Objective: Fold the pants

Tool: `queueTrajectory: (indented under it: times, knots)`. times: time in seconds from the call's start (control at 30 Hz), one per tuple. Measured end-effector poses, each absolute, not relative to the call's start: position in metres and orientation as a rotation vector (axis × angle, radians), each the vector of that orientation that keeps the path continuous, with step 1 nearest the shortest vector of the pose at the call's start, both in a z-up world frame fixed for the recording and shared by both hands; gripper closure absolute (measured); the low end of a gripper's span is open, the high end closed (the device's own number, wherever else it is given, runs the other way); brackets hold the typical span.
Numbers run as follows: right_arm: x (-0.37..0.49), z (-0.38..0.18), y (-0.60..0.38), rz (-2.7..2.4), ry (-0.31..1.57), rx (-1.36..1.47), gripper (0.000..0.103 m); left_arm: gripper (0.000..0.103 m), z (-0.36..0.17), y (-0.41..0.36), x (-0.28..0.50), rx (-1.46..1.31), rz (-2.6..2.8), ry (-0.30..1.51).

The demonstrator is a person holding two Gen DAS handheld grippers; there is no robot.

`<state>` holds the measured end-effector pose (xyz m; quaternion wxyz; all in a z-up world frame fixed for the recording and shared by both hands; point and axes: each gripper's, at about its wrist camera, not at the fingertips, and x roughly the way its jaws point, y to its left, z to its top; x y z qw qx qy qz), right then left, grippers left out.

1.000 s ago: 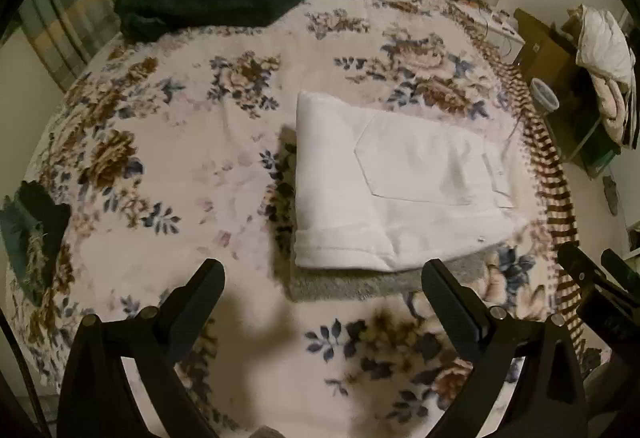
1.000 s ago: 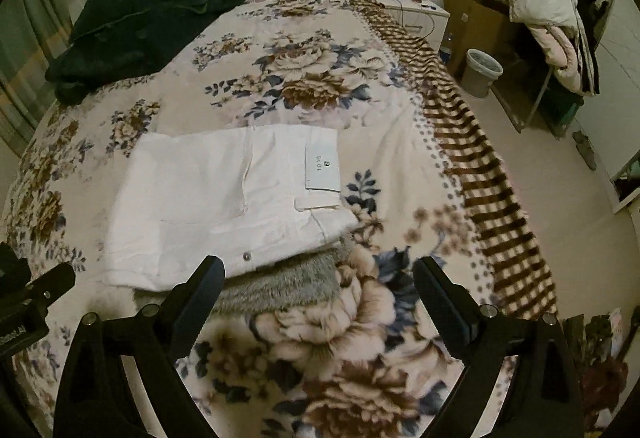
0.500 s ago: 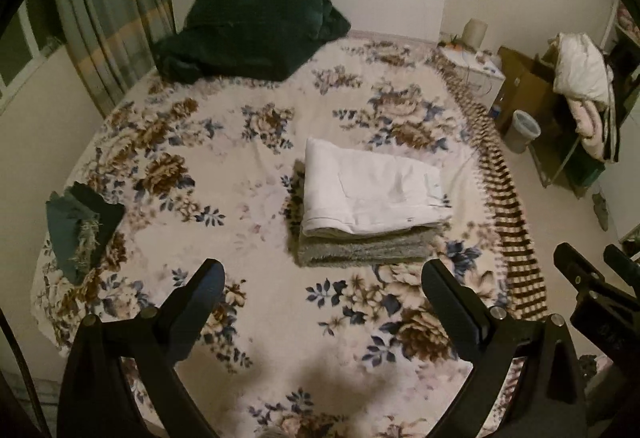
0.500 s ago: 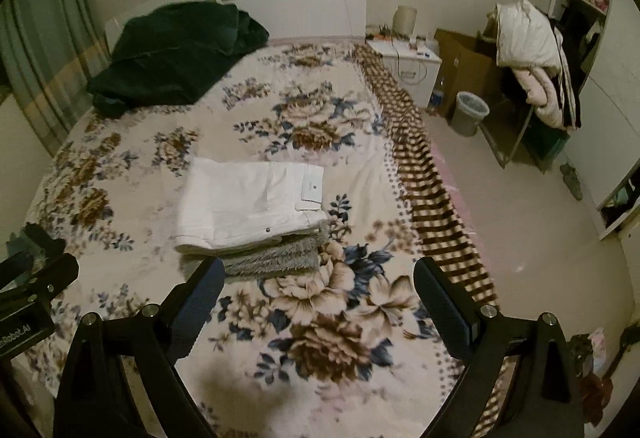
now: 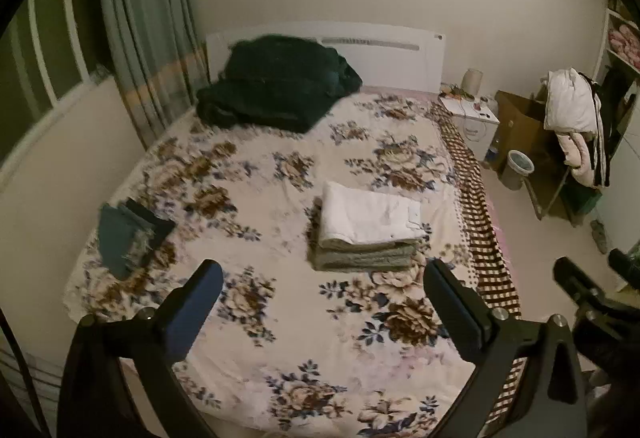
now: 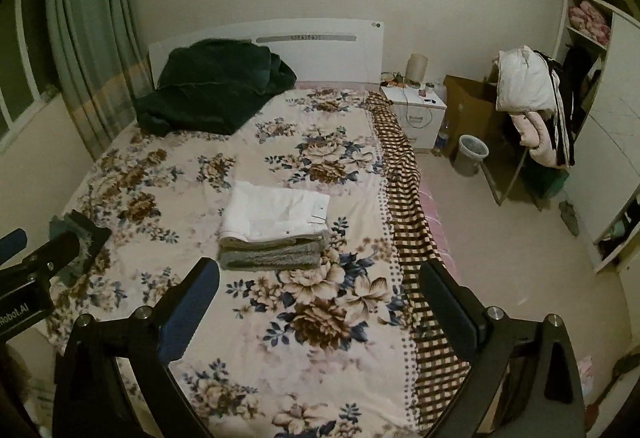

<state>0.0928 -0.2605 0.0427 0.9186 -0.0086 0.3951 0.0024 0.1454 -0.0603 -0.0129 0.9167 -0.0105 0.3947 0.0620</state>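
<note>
The white pants (image 5: pixel 370 215) lie folded into a tidy rectangle on top of a folded grey garment (image 5: pixel 362 258), mid-bed, toward the 3 o'clock edge of the floral bed cover (image 5: pixel 280 318). I judge the fold done; what may be left is the crumpled teal and dark clothing (image 5: pixel 128 234) at 9 o'clock, if that counts as more pants. My left tongs (image 5: pixel 322 284) and right tongs (image 6: pixel 320 282) are both spread wide and pinch nothing, held well back from the stack. A second ago I hung close over the pants, with the back pocket filling the view; now both tongs have pulled up and away, so the headboard and the dark green blanket (image 6: pixel 212 86) at 12 o'clock show.
</note>
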Motion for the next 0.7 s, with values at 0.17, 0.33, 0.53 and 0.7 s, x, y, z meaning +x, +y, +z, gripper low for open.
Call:
queueTrajectory:
  times: [0.17, 0.33, 0.53, 0.7]
  knots:
    - [0.056, 0.085, -0.267, 0.003, 0.771, -0.006, 0.001, 0.0, 0.003, -0.064, 0.125, -0.014, 0.096, 0.819]
    - [0.037, 0.117, -0.26, 0.013, 0.743, -0.015, 0.001, 0.0, 0.008, -0.062, 0.117, -0.01, 0.097, 0.819]
    - [0.031, 0.141, -0.248, 0.015, 0.715, -0.027, 0.0, 0.0, 0.018, -0.061, 0.113, -0.007, 0.104, 0.804]
    - [0.037, 0.144, -0.24, 0.012, 0.715, -0.03, 0.0, 0.0, 0.022, -0.057, 0.114, -0.004, 0.113, 0.786]
